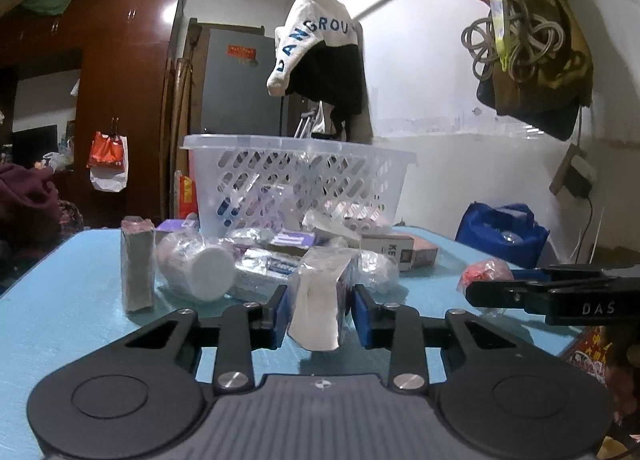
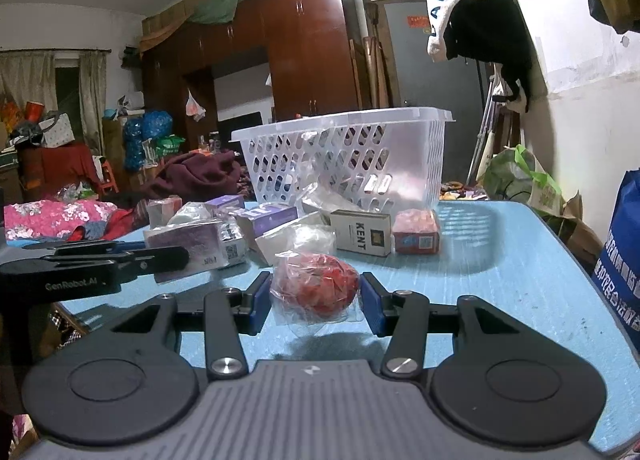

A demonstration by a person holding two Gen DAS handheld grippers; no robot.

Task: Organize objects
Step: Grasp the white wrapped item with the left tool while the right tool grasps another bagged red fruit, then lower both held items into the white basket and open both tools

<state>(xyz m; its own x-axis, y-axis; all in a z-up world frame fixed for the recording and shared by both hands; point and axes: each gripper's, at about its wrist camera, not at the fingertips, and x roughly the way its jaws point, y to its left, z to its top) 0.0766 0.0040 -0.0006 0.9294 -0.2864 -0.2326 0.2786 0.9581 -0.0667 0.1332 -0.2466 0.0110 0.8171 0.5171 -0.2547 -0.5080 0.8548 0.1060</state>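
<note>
Behind the red wrapped bundle (image 2: pixel 315 287), a carton (image 2: pixel 361 238) marked "KENT".

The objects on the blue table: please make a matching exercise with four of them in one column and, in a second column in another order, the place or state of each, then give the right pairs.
Things
1. white plastic basket
2. KENT carton
3. red wrapped bundle
4. white wrapped packet

Places or states
A. between the fingers of the left gripper
B. at the far side of the table, behind the pile
C. between the fingers of the right gripper
D. lying flat beside a small red box

Pairs: 1-B, 2-D, 3-C, 4-A
</note>
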